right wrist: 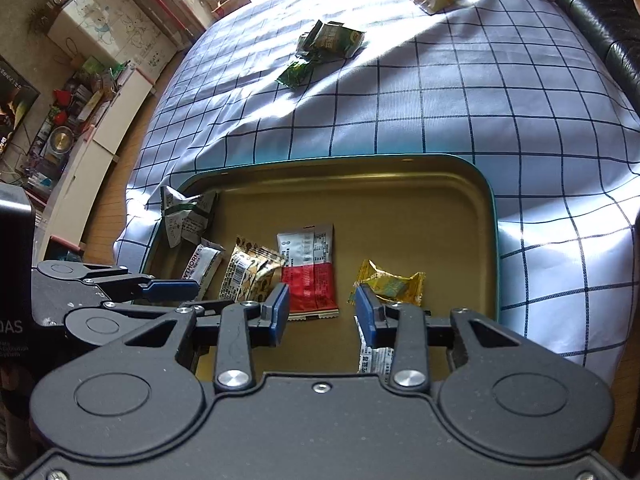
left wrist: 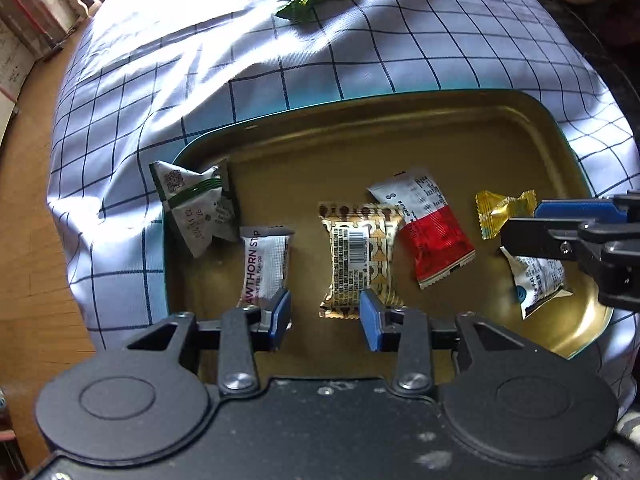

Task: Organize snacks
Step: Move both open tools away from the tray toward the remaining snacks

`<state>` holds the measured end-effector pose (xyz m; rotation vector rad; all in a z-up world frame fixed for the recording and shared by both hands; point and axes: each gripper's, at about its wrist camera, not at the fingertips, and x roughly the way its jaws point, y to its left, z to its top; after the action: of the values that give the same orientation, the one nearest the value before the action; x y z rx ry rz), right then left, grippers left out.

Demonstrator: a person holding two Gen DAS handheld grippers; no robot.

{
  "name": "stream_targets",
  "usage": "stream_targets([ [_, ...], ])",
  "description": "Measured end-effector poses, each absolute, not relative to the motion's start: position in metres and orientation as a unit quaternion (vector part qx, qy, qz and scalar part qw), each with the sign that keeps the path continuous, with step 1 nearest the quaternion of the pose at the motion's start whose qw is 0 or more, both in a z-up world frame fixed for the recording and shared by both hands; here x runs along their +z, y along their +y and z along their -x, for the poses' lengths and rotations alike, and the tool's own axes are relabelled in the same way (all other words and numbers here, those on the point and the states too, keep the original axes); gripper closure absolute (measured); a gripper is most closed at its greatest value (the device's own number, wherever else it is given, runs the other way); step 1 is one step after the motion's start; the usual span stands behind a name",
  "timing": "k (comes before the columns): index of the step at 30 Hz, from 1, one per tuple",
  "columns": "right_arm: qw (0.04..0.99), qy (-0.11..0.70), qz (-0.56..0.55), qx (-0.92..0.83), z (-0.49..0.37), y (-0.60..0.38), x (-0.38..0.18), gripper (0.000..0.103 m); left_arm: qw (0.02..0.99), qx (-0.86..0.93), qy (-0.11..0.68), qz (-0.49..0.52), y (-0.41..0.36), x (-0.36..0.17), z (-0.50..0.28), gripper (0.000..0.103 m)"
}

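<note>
Checked cloth [right wrist: 440,92] bears loose green packets [right wrist: 332,38] (beyond the tray [right wrist: 490,216]); both tongs [left wrist: 325,314] [right wrist: 321,312] spread, empty.

L gripper [left wrist: 325,314] & R gripper [right wrist: 322,312] part-open, empty, pointing down

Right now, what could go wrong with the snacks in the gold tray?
The green-striped packet leans over the tray rim; a nudge might tip it out. The right gripper hangs open just above the white packet and could bump the yellow candy. Three packets still sit far off on the cloth.
</note>
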<state>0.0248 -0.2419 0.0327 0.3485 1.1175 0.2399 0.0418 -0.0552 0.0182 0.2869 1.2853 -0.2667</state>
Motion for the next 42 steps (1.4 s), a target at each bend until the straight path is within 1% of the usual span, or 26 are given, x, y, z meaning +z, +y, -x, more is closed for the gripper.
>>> stream_targets([
  [7,0.800,0.561,-0.161,0.137,-0.043,-0.241,0.035,0.056,0.763,-0.134,0.618,-0.131,-0.056,0.022,-0.059,0.063],
  [16,0.770,0.597,-0.157,0.162,-0.071,-0.243,0.038,0.056,0.764,-0.147,0.611,-0.146,-0.063,0.042,-0.081,0.063],
  [21,0.777,0.592,-0.155,0.148,-0.086,-0.250,0.042,0.055,0.781,-0.134,0.592,-0.149,-0.062,0.051,-0.100,0.063],
  [24,0.783,0.584,-0.157,0.142,-0.096,-0.255,0.046,0.053,0.791,-0.120,0.583,-0.143,-0.060,0.055,-0.115,0.063],
  [35,0.804,0.553,-0.185,0.115,-0.134,-0.274,0.053,0.053,0.818,-0.081,0.557,-0.116,-0.045,0.057,-0.162,0.063],
  [42,0.806,0.547,-0.208,0.089,-0.156,-0.287,0.046,0.052,0.836,-0.072,0.535,-0.096,-0.042,0.061,-0.190,0.063],
])
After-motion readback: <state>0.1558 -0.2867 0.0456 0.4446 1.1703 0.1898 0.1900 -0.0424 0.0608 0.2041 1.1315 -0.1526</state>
